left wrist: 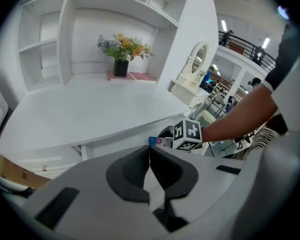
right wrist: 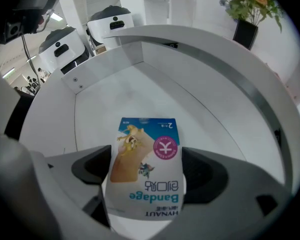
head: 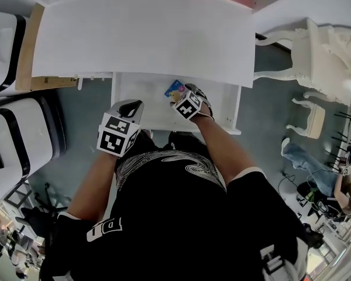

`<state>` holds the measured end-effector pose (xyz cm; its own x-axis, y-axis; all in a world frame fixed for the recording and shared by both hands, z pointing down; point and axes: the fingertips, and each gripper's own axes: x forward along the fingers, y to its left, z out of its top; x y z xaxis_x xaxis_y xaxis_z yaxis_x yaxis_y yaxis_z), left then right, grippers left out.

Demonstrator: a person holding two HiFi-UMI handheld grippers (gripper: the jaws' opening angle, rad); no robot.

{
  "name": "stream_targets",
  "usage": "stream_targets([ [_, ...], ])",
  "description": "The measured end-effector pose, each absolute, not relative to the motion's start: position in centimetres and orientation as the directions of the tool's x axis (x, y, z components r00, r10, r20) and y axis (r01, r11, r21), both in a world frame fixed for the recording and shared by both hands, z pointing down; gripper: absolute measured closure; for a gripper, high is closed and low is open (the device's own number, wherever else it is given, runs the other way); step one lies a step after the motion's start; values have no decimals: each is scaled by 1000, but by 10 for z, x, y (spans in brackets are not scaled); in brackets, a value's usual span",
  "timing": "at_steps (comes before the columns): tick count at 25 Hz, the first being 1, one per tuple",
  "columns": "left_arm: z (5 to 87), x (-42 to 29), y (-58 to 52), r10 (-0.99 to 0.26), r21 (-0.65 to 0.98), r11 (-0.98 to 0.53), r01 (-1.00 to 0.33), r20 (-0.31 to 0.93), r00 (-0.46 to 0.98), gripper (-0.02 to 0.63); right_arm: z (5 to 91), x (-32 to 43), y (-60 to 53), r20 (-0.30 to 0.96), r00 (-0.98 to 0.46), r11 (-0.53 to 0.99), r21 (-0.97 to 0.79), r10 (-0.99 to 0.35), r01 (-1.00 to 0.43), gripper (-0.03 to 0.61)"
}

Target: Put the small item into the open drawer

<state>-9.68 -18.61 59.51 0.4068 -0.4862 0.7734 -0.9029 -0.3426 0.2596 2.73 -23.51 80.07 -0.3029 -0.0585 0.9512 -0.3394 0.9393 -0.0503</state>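
Observation:
My right gripper point(right wrist: 145, 176) is shut on a small bandage box point(right wrist: 145, 166), blue and white with a pink round mark. It holds the box over the inside of the open white drawer point(right wrist: 100, 104). In the head view the bandage box point(head: 174, 88) shows just above the drawer floor, at the tip of the right gripper point(head: 178, 96). The open drawer point(head: 141, 98) sticks out from under the white desk point(head: 140, 34). My left gripper point(head: 133, 106) hangs at the drawer's front left, jaws closed with nothing between them. The left gripper point(left wrist: 149, 166) view looks over the desk top.
A vase of flowers point(left wrist: 122, 51) stands at the back of the desk under white shelves point(left wrist: 45, 44). White machines point(head: 14, 130) stand to the left. An ornate white chair point(head: 316, 57) is on the right. A cardboard strip point(head: 29, 45) lies along the desk's left side.

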Motion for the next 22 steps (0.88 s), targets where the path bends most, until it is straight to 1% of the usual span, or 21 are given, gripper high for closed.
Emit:
stream_targets([
  [14,590,-105,-190,-490,267,-350,-898,765,419,598,802,19,-236,951,-302,919,-58,-68,-390,150],
  [22,584,-105,-190,-490,273,-403,-874,742,458,598,783,15,-237,942,-307,915,0,-136,-404,150],
])
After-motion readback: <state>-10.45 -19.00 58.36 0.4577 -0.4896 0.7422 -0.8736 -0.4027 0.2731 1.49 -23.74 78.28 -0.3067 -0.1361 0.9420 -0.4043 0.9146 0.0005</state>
